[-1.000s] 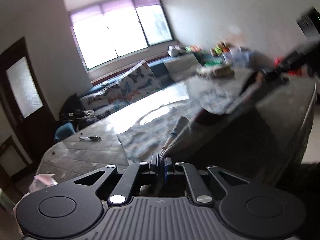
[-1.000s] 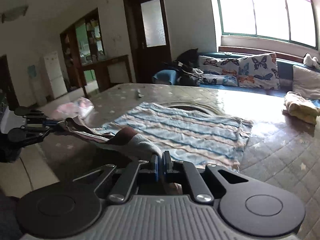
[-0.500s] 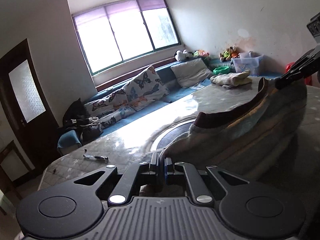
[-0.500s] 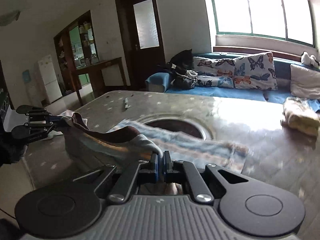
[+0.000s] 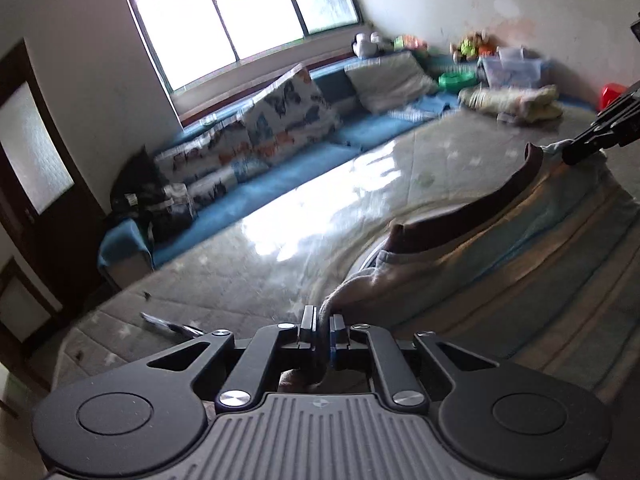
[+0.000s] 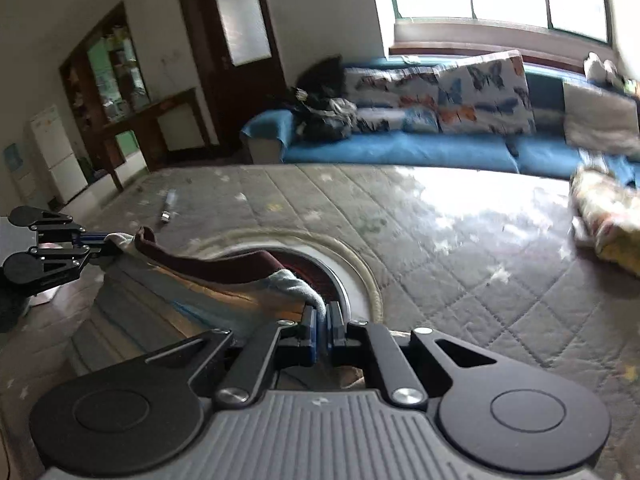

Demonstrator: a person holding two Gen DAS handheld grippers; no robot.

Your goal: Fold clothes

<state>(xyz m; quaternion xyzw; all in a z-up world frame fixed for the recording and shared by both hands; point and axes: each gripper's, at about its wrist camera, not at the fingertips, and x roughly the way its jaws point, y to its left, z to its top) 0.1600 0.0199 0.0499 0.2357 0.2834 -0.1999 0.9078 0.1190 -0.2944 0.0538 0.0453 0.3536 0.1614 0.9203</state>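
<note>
My left gripper is clamped on one corner of a striped shirt, cloth pinched tight between its jaws. My right gripper is closed just as tightly on the opposite corner of the shirt. The shirt hangs between them, its dark brown collar sagging in a curve, its lower part draped over the near edge of the quilted table. From the left wrist view my right gripper shows at the right edge, biting the far corner; from the right wrist view my left gripper shows at the left edge doing the same. A pen lies on the table beyond the shirt. A folded yellow garment sits well apart, at the table's far side. A blue sofa with butterfly cushions runs under the window.
</note>
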